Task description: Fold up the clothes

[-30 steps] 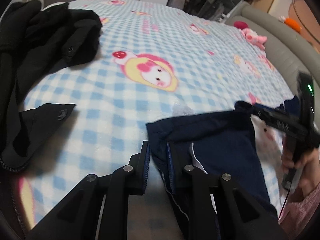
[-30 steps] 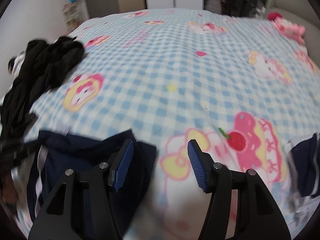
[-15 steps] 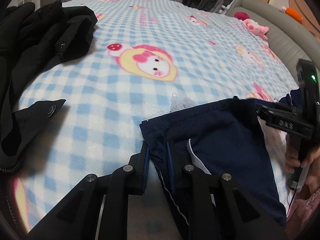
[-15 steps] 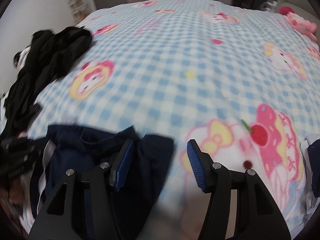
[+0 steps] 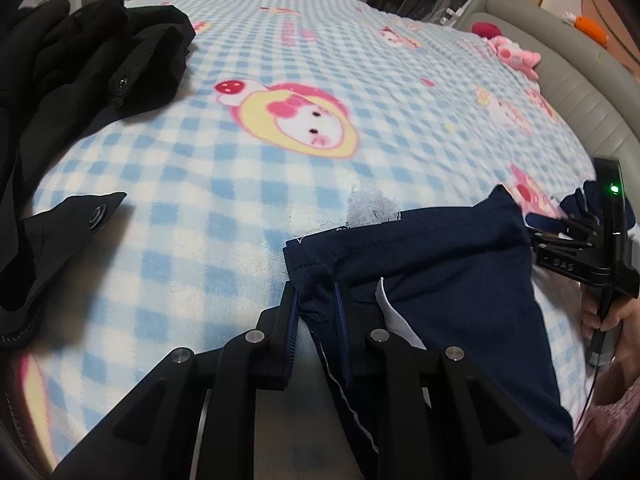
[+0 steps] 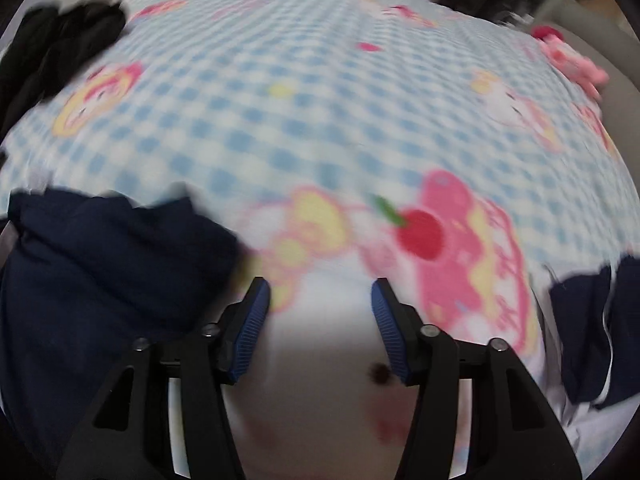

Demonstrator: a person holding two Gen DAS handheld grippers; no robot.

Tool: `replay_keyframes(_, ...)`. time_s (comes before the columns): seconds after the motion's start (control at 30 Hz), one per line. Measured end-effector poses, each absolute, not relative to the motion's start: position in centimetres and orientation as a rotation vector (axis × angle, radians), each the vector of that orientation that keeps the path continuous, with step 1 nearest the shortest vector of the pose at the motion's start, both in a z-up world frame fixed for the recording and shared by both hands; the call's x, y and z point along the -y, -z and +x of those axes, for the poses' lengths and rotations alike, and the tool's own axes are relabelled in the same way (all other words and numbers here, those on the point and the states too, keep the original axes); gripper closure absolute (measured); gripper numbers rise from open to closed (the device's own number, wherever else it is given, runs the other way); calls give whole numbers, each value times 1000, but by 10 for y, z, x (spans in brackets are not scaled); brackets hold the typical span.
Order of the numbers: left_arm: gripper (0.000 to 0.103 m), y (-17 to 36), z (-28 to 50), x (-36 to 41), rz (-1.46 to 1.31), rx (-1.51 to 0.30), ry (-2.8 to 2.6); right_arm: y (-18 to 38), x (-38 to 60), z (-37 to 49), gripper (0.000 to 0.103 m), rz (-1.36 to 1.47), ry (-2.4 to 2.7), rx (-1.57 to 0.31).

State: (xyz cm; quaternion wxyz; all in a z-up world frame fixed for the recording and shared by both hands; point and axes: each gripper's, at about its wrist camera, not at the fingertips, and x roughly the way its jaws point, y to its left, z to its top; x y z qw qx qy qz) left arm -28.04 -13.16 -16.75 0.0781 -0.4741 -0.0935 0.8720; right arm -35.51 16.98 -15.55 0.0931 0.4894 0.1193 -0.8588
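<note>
A navy garment (image 5: 448, 264) with white trim lies on the blue checked cartoon blanket (image 5: 248, 168). My left gripper (image 5: 316, 312) is shut on the garment's near left corner, cloth bunched between its blue pads. My right gripper (image 6: 320, 312) is open and empty over the blanket; it also shows in the left wrist view (image 5: 576, 248) at the garment's right edge. In the blurred right wrist view the navy garment (image 6: 104, 264) lies to the left of the fingers.
A heap of black clothes (image 5: 84, 76) lies at the left, with a black flap (image 5: 52, 248) nearer. More navy cloth (image 6: 596, 320) lies at the right. A grey padded bed edge (image 5: 576, 92) with pink plush toys (image 5: 516, 56) runs along the right.
My right gripper has shifted right, off the navy cloth, and its view is blurred by motion. My left gripper keeps its hold on the corner; the garment lies a little flatter.
</note>
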Motion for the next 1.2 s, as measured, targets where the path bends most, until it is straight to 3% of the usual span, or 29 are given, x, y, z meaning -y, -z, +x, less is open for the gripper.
replay_keyframes(0.17, 84, 154, -276, 134, -1317, 310, -2645, 124, -163, -346, 51, 1252, 2551, -148)
replay_keyframes(0.23, 84, 154, -276, 136, -1306, 319, -2647, 120, -147, -343, 39, 1202, 2479, -160)
replay_keyframes(0.3, 84, 156, -278, 137, -1322, 333, -2633, 133, -132, -343, 35, 1229, 2417, -222)
replay_keyframes(0.4, 84, 168, -284, 142, -1379, 403, -2570, 161, -125, -351, 39, 1318, 2393, -305)
replay_keyframes(0.5, 81, 175, -285, 151, -1398, 484, -2573, 159, -148, -355, 42, 1313, 2485, -157)
replay_keyframes(0.73, 81, 145, -266, 144, -1142, 465, -2637, 131, -180, -349, 42, 1220, 2599, 35)
replay_keyframes(0.83, 81, 137, -262, 137, -1091, 398, -2650, 138, -145, -342, 43, 1228, 2464, -41)
replay_keyframes(0.97, 78, 152, -279, 135, -1309, 238, -2787, 165, -123, -333, 44, 1354, 2513, -205)
replay_keyframes(1.0, 80, 155, -280, 143, -1361, 241, -2846, 165, -125, -331, 44, 1389, 2528, -193)
replay_keyframes(1.1, 80, 146, -273, 175, -1311, 493, -2822, 134, -123, -306, 44, 1339, 2554, -201)
replay_keyframes(1.2, 77, 127, -255, 166, -1208, 481, -2748, 100, -113, -261, 44, 1207, 2502, -258)
